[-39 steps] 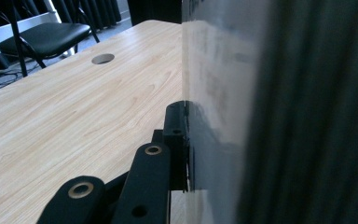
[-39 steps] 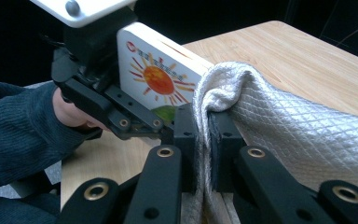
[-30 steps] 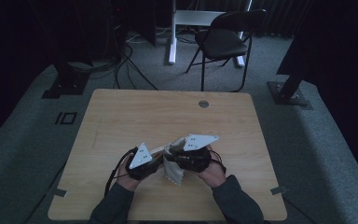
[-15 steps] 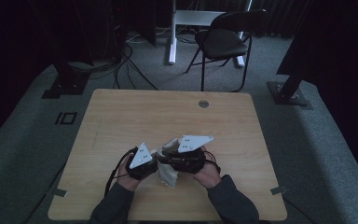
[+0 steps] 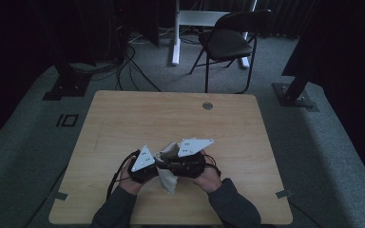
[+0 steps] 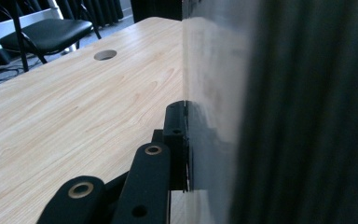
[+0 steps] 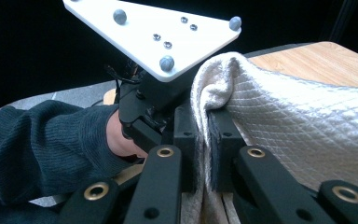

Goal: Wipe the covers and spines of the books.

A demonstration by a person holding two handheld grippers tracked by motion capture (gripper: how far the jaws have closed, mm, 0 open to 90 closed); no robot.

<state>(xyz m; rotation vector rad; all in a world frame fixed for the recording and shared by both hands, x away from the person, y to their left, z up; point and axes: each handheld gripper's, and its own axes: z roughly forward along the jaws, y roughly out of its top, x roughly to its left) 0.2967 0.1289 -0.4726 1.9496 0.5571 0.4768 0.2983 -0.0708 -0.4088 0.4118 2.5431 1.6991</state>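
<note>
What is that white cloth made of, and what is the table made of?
The cloth looks like soft quilted fabric: it is cream-white, has a stitched diamond pattern and folds limply between the jaws of the right gripper. The table looks like pale wood or a wood-look coating: grain lines run along its smooth, matt top.

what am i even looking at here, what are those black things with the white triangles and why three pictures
A person sits at a wooden table holding a hand-held claw in each hand. The white triangles are plates on top of each tool. The high view looks down from above: left claw, right claw, meeting over a pale quilted cloth. The other two pictures come from cameras riding on each claw. In the right gripper view, its two black jaws are shut on a fold of the cloth. In the left gripper view, the cloth sits blurred right against the lens, pinched too.
</note>
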